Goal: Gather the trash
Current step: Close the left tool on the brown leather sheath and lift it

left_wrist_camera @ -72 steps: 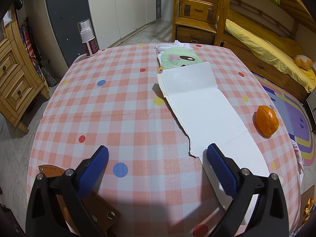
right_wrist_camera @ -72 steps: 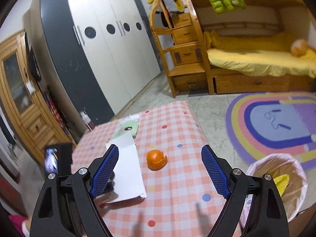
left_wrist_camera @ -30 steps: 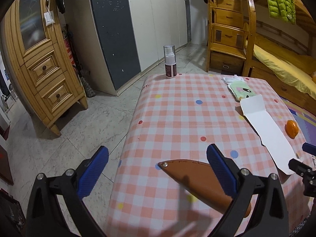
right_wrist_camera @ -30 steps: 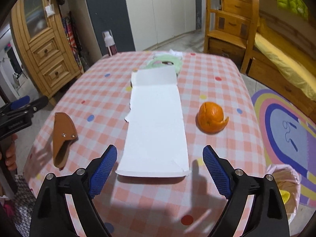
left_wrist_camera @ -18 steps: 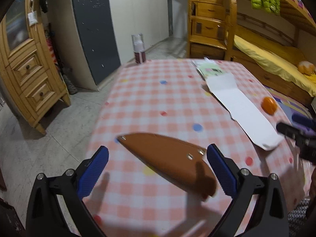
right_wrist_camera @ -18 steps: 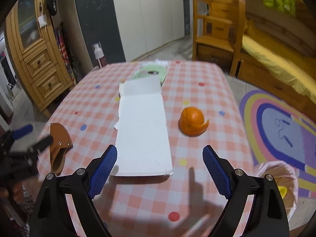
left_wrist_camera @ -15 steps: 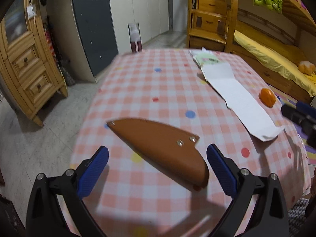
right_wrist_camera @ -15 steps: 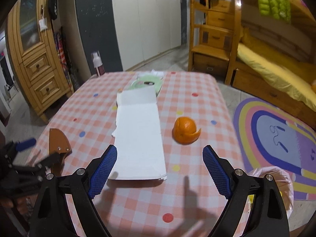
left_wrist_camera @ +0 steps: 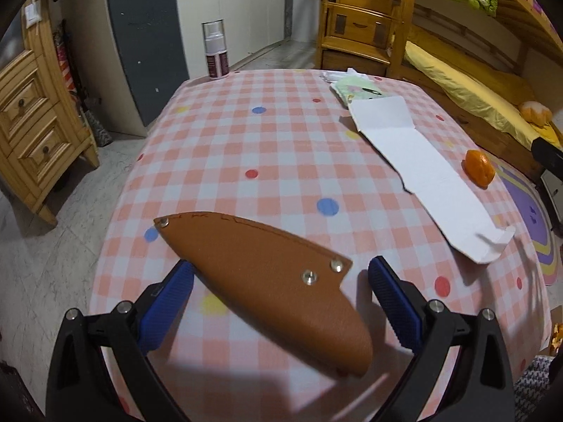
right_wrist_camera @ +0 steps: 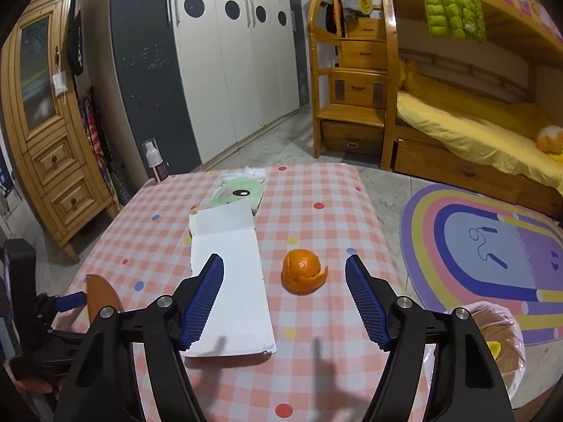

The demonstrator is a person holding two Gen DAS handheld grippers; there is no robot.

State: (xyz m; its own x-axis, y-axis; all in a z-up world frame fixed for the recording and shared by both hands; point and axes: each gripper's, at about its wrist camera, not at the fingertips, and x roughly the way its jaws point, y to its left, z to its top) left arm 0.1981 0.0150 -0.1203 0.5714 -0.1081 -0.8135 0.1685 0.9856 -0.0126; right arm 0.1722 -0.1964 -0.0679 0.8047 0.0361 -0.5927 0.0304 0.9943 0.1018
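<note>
Left gripper (left_wrist_camera: 279, 302) hangs over the near edge of the table with pink-and-white checked cloth (left_wrist_camera: 281, 147), jaws spread wide; the brown leather curved sheath with metal rivets (left_wrist_camera: 271, 281) lies flat on the cloth between the blue pads, tip toward 10 o'clock, butt toward 5 o'clock, pads not pressing it. Right gripper (right_wrist_camera: 284, 302) is above the cloth, its jaws closing, with nothing between them; in the right wrist view the orange peel, cupped and torn (right_wrist_camera: 303, 276), sits on the cloth beyond the gap at 12 o'clock, untouched. The flattened white cardboard strip (right_wrist_camera: 230, 274) lies just left of the peel, running toward 12 o'clock, its far flap against a pale green plush item (right_wrist_camera: 237, 193). A white pump bottle with dark label (left_wrist_camera: 215, 51) stands at the table's far corner, 11 o'clock. Clear plastic trash bag (right_wrist_camera: 499, 344) is on the floor at 4 o'clock of the right gripper.
</note>
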